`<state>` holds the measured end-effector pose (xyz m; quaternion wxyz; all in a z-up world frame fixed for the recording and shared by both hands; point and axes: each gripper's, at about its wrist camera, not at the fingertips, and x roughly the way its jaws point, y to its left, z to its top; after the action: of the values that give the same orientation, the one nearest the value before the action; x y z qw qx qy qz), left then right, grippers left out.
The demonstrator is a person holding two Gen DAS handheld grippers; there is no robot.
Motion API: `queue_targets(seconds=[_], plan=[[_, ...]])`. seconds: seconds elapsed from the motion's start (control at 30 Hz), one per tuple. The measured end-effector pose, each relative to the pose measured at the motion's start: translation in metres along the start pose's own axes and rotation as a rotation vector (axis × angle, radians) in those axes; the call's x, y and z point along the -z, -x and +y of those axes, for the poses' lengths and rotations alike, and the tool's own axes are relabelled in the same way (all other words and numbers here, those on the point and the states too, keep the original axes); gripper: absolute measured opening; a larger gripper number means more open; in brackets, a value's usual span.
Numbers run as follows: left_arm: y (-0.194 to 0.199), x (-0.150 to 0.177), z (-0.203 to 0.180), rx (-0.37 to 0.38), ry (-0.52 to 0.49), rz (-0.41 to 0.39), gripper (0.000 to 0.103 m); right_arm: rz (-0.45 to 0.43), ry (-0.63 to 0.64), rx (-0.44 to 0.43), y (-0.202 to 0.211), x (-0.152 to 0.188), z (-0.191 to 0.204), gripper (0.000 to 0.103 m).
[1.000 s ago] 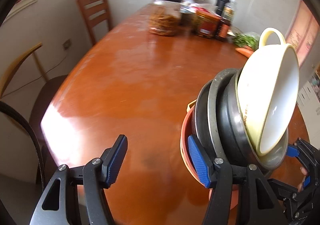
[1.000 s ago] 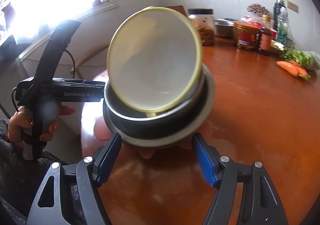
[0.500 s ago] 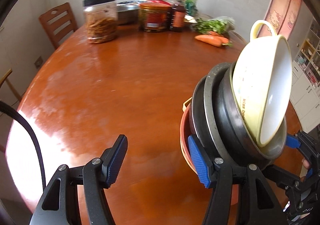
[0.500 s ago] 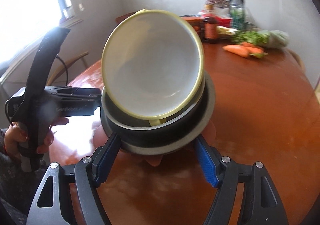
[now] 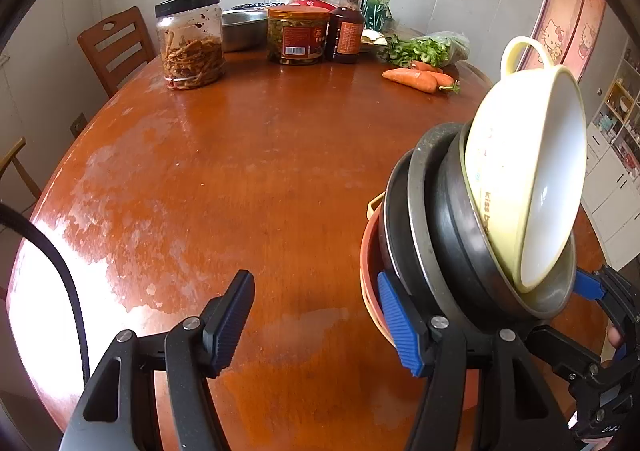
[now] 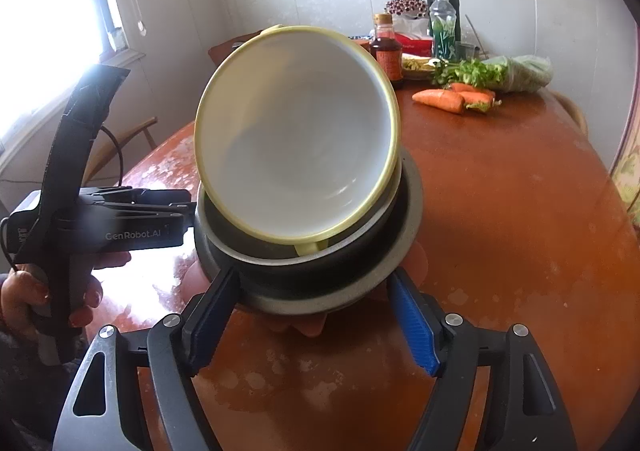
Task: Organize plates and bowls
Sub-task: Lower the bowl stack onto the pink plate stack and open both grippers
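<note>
Stack [image 6: 412, 203] of dishes sits tipped steeply on edge near the 5 o'clock rim of the table [image 5: 240, 171] in the left wrist view, mouths facing the right wrist camera. Yellow bowl [image 6: 296, 131] with loop handles is topmost, nested loose in a steel bowl. Dark plates are below that, and an orange dish [image 5: 366, 263] is at the very back. Right gripper [image 6: 310, 291] pinches the stack, with its blue pads at 8 and 4 o'clock on the grey plate rim. That is likely the widest solid edge to clamp, so everything moves as one load. Left gripper [image 5: 314, 283] is spread with nothing between its jaws, and they are opening slightly. Its right-hand finger [image 5: 396, 327] lies against the back of the orange dish (looks like a backstop so the tilted pile does not slide or fold over). Can't tell whether the stack's low edge rests on the wood or hangs just above it. The yellow bowl leans out at 1 o'clock and seems the piece most likely to slip. Carrots [image 5: 416, 79] and jars [image 5: 190, 43] sit well apart at 12 o'clock, out of the way. Judged step: carrying or repositioning the gathered stack, not yet set flat.
</note>
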<state>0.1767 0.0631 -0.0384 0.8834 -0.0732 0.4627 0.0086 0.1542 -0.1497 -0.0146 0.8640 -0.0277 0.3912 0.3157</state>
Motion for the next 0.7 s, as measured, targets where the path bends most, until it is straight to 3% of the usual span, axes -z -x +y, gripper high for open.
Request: queue_targets(seconds=[0.23, 0.37, 0.7], plan=[[0.014, 0.01, 0.009, 0.017, 0.057, -0.005, 0.072, -0.03, 0.02, 0.067, 0.01, 0.001, 0.004, 0.078], [0.031, 0.021, 0.009, -0.069, 0.049, -0.035, 0.073, -0.057, 0.012, 0.095, 0.024, 0.005, 0.008, 0.078], [0.074, 0.065, 0.005, -0.136, 0.054, -0.111, 0.076, -0.125, -0.001, 0.138, 0.058, 0.027, 0.025, 0.08]])
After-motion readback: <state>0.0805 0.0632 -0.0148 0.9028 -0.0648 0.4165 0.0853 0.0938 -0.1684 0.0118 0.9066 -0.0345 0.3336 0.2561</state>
